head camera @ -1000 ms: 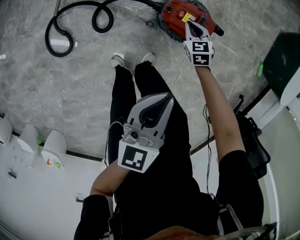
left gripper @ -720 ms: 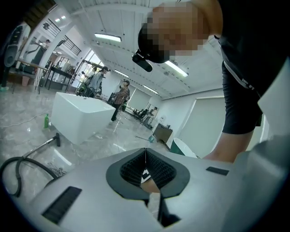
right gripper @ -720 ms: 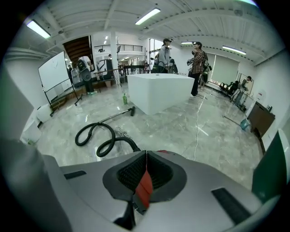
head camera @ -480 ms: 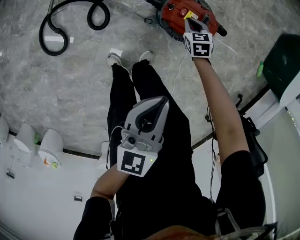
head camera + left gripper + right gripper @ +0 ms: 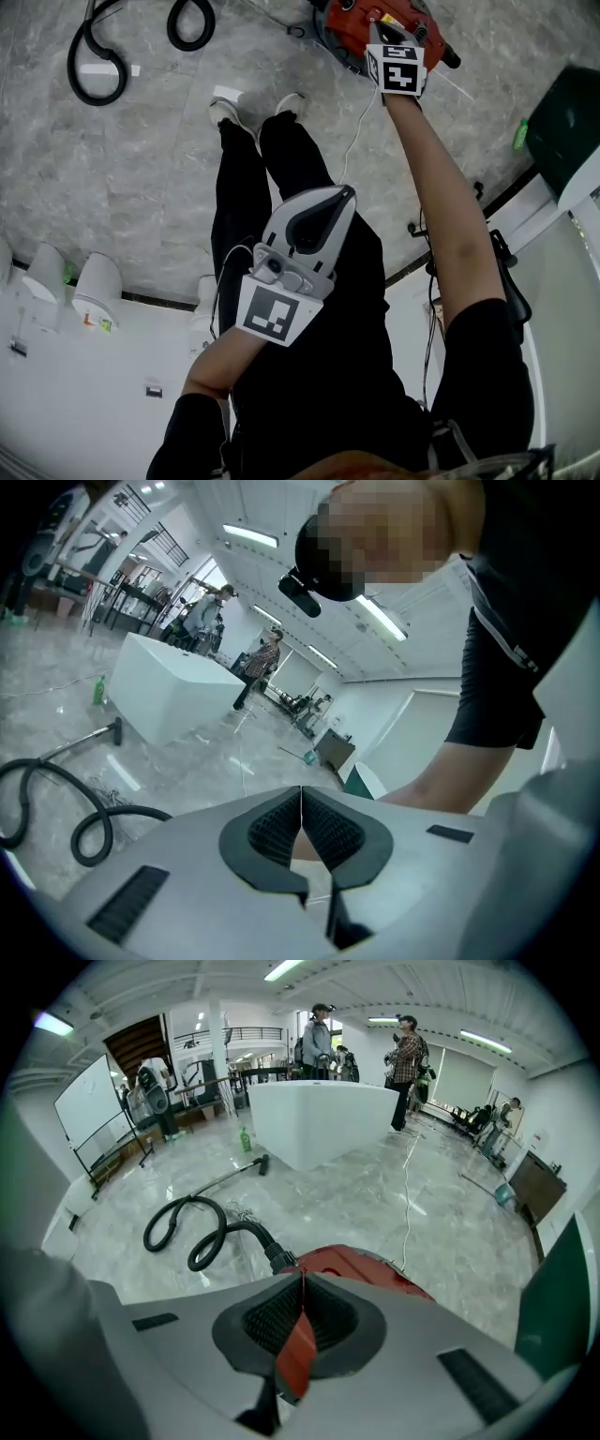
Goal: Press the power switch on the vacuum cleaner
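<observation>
The red vacuum cleaner (image 5: pixel 347 17) lies on the marble floor at the top of the head view. My right gripper (image 5: pixel 377 28) is stretched out to it, jaws shut, tips over its top. In the right gripper view the shut right gripper (image 5: pixel 302 1277) points down at the red body (image 5: pixel 380 1274), which shows through the jaw gap. The switch itself is hidden, and I cannot tell whether the tips touch. My left gripper (image 5: pixel 345 195) is held in front of the person's body, shut on nothing; the left gripper (image 5: pixel 301 794) in its own view points away from the vacuum.
The black hose (image 5: pixel 94 56) coils on the floor at the upper left, also (image 5: pixel 202 1227). A thin white cable (image 5: pixel 361 122) trails from the vacuum. A dark green bin (image 5: pixel 562 131) stands right. A white counter (image 5: pixel 319 1119) with people behind it is farther off. The person's shoes (image 5: pixel 225 108) are near the vacuum.
The right gripper has reached farther up over the vacuum's top. The left gripper has shifted slightly right in front of the body. Both stay shut.
</observation>
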`<state>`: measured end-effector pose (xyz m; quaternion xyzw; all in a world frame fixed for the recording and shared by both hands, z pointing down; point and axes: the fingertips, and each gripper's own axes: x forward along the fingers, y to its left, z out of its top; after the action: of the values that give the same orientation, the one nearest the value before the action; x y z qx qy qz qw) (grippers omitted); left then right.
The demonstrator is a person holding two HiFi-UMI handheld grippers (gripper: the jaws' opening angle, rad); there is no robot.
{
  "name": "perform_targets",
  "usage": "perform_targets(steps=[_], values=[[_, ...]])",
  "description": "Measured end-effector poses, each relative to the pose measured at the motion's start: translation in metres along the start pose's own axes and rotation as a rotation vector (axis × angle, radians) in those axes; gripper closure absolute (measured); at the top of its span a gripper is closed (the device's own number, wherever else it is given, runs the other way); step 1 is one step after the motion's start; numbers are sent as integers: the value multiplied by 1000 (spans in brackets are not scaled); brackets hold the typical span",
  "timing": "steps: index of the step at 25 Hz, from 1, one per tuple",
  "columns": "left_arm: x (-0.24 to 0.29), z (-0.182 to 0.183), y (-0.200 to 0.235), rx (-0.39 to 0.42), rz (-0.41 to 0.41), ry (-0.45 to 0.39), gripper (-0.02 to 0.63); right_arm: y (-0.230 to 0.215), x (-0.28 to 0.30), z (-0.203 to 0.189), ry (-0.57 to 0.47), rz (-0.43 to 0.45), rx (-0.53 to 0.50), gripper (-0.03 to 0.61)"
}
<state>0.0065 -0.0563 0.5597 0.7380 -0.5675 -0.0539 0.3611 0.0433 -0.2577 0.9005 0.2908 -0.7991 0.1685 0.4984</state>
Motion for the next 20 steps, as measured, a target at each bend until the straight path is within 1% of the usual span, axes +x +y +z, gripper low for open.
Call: perform_targets(steps=[4, 7, 11, 15, 19, 20], values=[[-6, -3, 12, 0, 13, 14, 594, -2, 14, -3, 24, -4, 13, 558], [-9, -7, 21, -35, 28, 16, 594, -8, 23, -7, 35, -10, 31, 558], [-14, -7, 28, -79, 40, -6, 594, -12, 33, -13, 66, -6, 111, 558], [-17, -6, 30, -95, 33, -27, 594, -9, 42, -20, 104, 0, 185, 558], [-16, -11, 36, -167, 23, -34, 594, -14, 46, -23, 112, 1, 269, 558], [-17, -12, 38, -172, 24, -34, 594, -14, 45, -23, 112, 5, 282, 558]])
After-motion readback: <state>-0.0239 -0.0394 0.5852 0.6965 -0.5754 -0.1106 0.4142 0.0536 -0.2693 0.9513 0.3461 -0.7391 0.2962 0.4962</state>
